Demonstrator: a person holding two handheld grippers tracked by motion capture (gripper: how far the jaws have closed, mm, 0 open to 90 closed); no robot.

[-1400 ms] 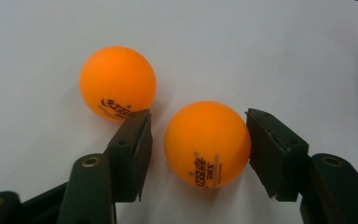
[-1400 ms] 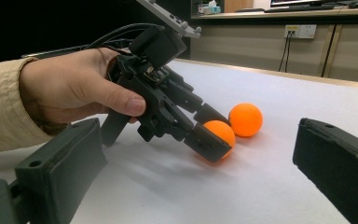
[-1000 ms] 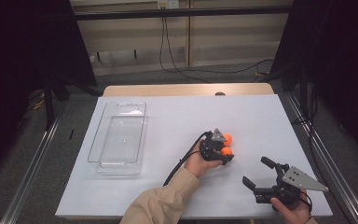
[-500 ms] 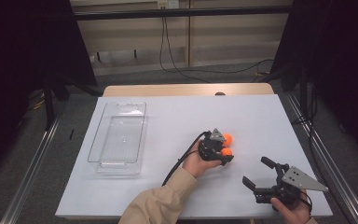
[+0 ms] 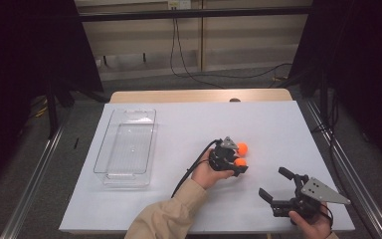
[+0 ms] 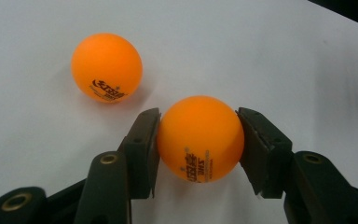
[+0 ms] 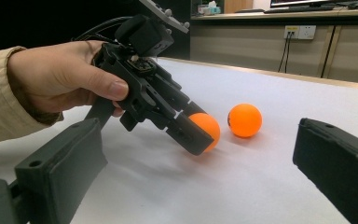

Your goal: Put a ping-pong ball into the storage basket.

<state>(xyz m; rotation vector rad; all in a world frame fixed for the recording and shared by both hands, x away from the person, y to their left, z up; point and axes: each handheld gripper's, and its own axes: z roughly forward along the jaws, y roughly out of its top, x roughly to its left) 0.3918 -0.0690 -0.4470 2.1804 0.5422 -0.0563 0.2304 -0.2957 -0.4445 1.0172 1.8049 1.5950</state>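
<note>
The white counter is the biggest thing here. A clear plastic box sits on it, far off to the left of both tongs. I can see nothing inside the box.

The left tongs lean down to the counter, with a hand around the back of them. They are shut tight on an orange ball. One black pad presses on each side of it. The held ball rests low, right at the counter.

The right tongs are near the front edge of the counter, a little way to the right of the left tongs. Their jaws stand wide apart and there is nothing between them.

A second orange ball lies on the counter just past the tips of the left tongs. It is close to the held ball, but the two do not touch.
</note>
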